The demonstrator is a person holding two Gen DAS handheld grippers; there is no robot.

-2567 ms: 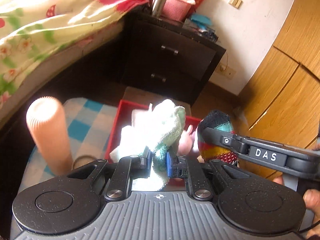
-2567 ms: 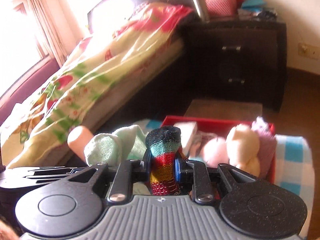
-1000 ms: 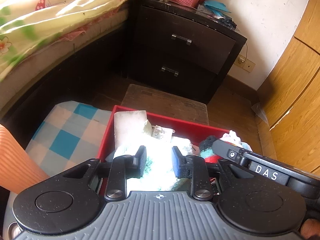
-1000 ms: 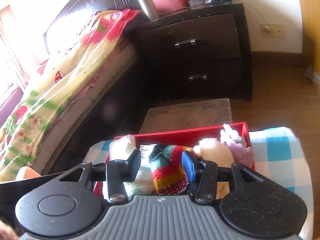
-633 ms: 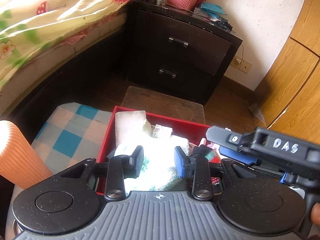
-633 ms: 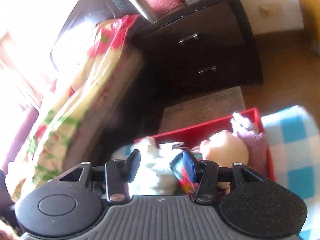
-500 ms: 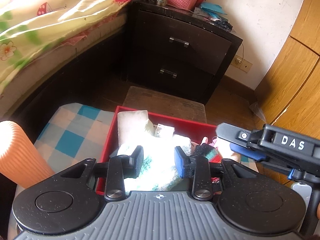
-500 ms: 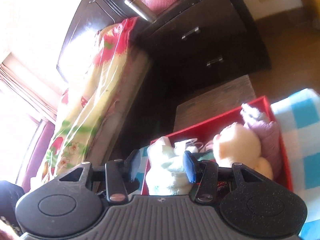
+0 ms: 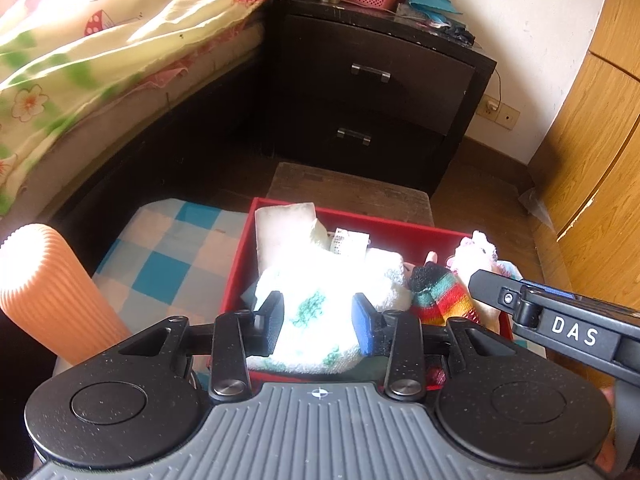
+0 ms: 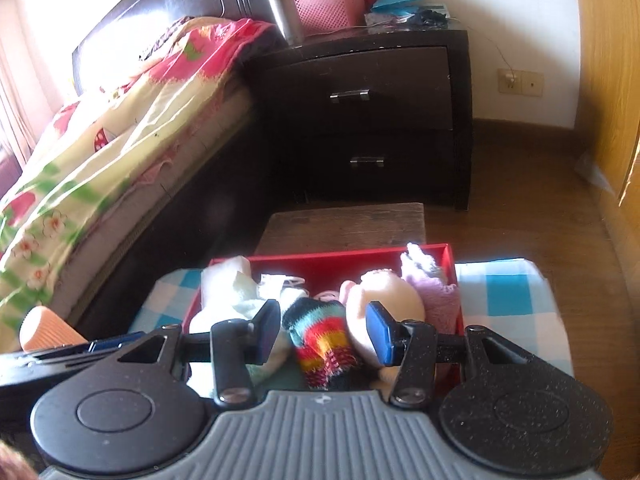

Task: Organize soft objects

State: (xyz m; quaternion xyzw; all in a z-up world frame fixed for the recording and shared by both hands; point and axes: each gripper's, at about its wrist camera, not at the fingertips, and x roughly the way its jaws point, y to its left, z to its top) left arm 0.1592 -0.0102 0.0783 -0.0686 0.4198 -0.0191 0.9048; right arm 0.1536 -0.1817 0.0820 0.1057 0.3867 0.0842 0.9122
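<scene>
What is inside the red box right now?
The red box holds a white-and-green fluffy sock, a rainbow-striped knit sock, a cream plush toy, a lilac cloth and a white block. The box floor beneath them is covered.

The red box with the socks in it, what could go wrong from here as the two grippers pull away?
The white-and-green sock still lies between the left gripper, whose jaws have just been opening; terry loops might snag a pad and lift out. The striped sock lies between the right gripper too, same risk. The red box looks crowded, so piled items could spill over its rim.
</scene>
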